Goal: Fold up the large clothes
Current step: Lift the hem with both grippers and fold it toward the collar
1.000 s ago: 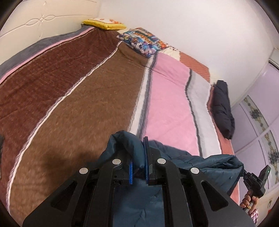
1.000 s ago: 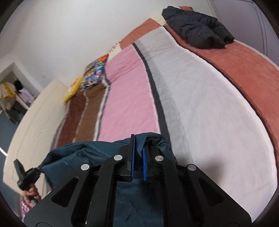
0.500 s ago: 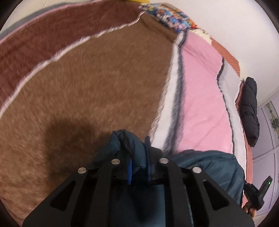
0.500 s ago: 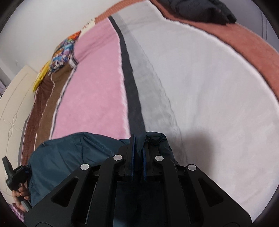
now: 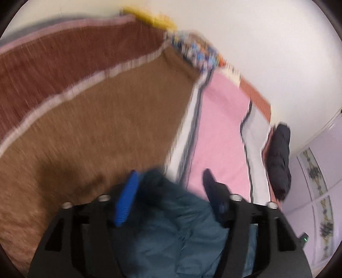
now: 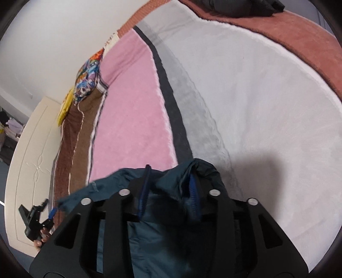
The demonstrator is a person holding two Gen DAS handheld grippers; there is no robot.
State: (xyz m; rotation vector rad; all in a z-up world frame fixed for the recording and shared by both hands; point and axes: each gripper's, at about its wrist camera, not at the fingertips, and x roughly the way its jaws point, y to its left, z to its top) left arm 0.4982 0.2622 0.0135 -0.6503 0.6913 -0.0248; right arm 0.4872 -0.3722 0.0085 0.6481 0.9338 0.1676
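Grippers differ from half a second ago: both were clamped on the teal padded jacket [image 5: 171, 231]; now the left gripper [image 5: 168, 186] and right gripper [image 6: 170, 181] stand with fingers spread apart, fabric bunched loosely between them. Jacket lies on the striped blanket [image 6: 136, 111] at the near bed edge. Left view is motion-blurred. Open blanket extends ahead; a black jacket [image 5: 279, 162] lies well apart at the far side.

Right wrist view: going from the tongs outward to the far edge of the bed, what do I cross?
Right tongs → teal jacket → dark grey stripe of the bedspread → rust-red stripe → black jacket at the far edge.
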